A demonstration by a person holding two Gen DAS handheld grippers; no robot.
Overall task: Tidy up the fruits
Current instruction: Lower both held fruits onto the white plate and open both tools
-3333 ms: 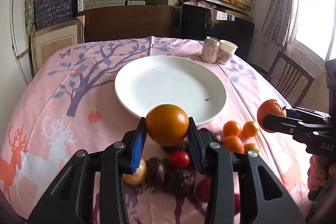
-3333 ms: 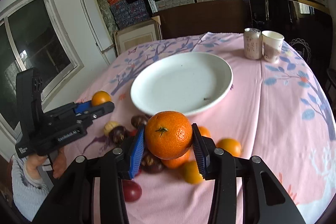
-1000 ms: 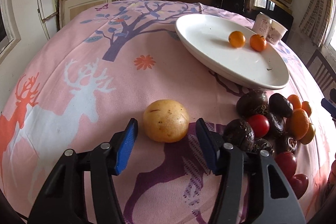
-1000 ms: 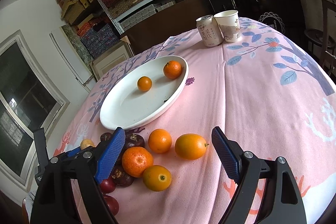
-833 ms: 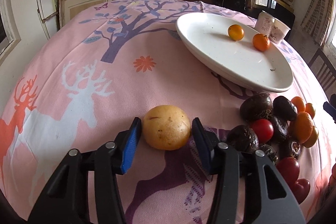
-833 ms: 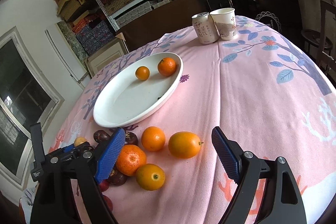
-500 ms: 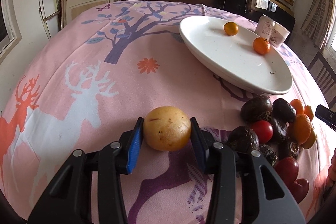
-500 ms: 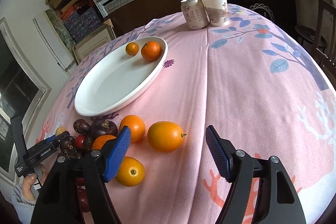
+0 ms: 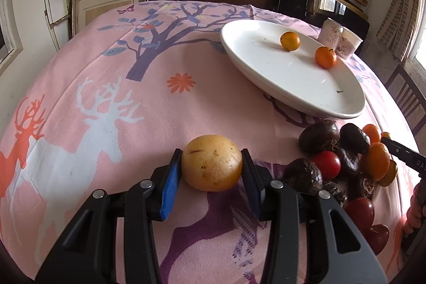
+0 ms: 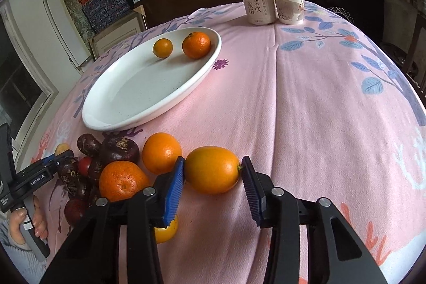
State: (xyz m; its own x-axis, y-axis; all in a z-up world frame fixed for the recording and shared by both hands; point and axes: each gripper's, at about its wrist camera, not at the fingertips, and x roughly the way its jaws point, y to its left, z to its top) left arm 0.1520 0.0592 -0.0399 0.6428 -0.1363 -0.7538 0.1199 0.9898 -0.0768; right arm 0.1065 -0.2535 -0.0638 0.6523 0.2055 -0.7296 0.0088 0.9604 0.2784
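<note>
My left gripper (image 9: pixel 211 177) is shut on a yellow spotted fruit (image 9: pixel 211 163) that rests on the pink cloth. My right gripper (image 10: pixel 211 178) has its jaws around an oval orange fruit (image 10: pixel 212 169); the left pad touches it and a thin gap shows at the right pad. The white plate (image 9: pixel 269 72), also in the right wrist view (image 10: pixel 133 92), holds a small orange (image 10: pixel 162 47) and a tangerine (image 10: pixel 196 44). A pile of dark purple, red and orange fruits (image 9: pixel 343 159) lies below the plate, right of my left gripper.
A drink can (image 10: pixel 257 4) and a paper cup (image 10: pixel 289 3) stand at the far side of the table. A wooden chair (image 9: pixel 407 100) stands beyond the right table edge. Shelves with boxes line the back wall.
My left gripper closed onto the yellow fruit. My right gripper moved down and forward over the oval orange fruit and narrowed its jaws around it.
</note>
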